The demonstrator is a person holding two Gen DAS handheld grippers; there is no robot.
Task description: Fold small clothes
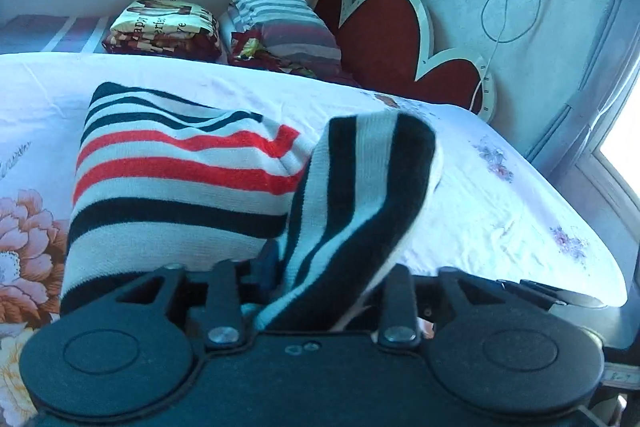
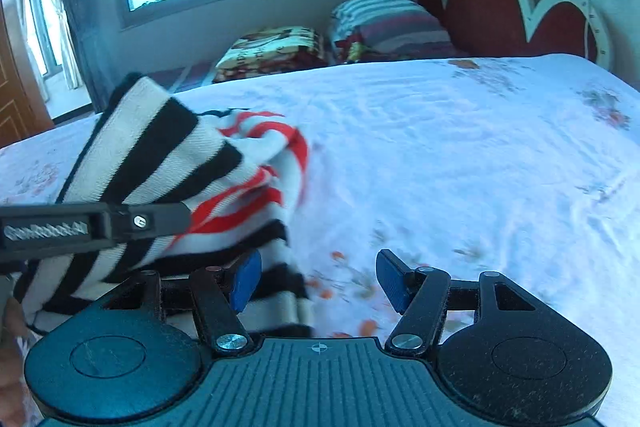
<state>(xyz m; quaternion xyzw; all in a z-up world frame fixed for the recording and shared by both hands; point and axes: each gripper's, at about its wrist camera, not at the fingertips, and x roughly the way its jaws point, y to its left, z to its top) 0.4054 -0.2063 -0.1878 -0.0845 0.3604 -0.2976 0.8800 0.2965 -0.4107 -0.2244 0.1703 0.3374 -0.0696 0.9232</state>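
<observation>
Striped garment draped over the left fingers, right fingers apart beside it

Striped garment (image 1: 180, 171), knitted in white, black and red bands, lies bunched on the bed (image 1: 480, 195) with one black-and-white flap raised up. In the left wrist view this flap hangs down into the left gripper (image 1: 320, 291), between its two arms, and it covers the fingers almost completely. I cannot tell if these fingers are pressing the cloth or standing loose around it.

In the right wrist view the right gripper (image 2: 318, 281) stands with its blue fingers (image 2: 394, 281) clearly apart. Between them only the flowered bed sheet shows. The garment is to the left of this gap; its folded edge lies just beside the left blue finger and partly behind it. Above it the black arm of the left gripper comes in from the left edge of the picture, over the raised flap.

At the head of the bed are a striped pillow (image 2: 392, 23), a folded printed blanket (image 2: 276, 51) and a red scalloped headboard (image 2: 492, 3).
</observation>
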